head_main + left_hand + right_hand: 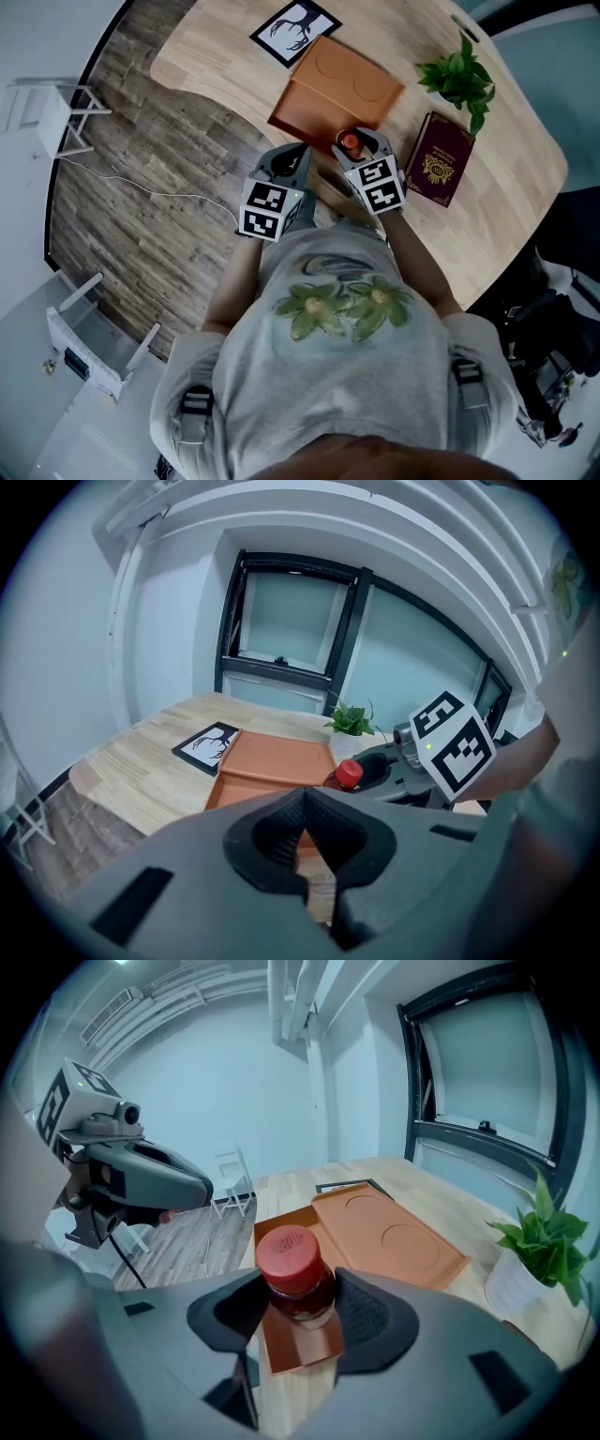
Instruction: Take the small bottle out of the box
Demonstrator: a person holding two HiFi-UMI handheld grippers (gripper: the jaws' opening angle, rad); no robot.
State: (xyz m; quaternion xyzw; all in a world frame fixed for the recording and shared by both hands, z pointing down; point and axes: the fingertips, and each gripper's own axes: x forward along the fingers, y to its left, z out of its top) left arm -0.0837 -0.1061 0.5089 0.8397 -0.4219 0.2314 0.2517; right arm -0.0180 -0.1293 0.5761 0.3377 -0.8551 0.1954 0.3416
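A small bottle [295, 1274] with a red cap and dark contents sits between the jaws of my right gripper [298, 1299], which is shut on it. It hangs over the near end of the open orange box [302, 1340], whose lid [394, 1237] lies flat behind. In the head view the bottle [350, 142] shows in the right gripper [362, 147] at the box's [309, 112] near edge. My left gripper [286, 173] hovers just left of it, jaws together and holding nothing. In the left gripper view, past the left gripper [305, 803], I see the bottle [348, 775] and the box [272, 766].
A black-and-white picture card [295, 30] lies beyond the box. A potted plant [459, 80] and a maroon book [438, 172] sit to the right. The table edge [216, 94] curves at the left, above wood flooring with a cable and white chairs [56, 112].
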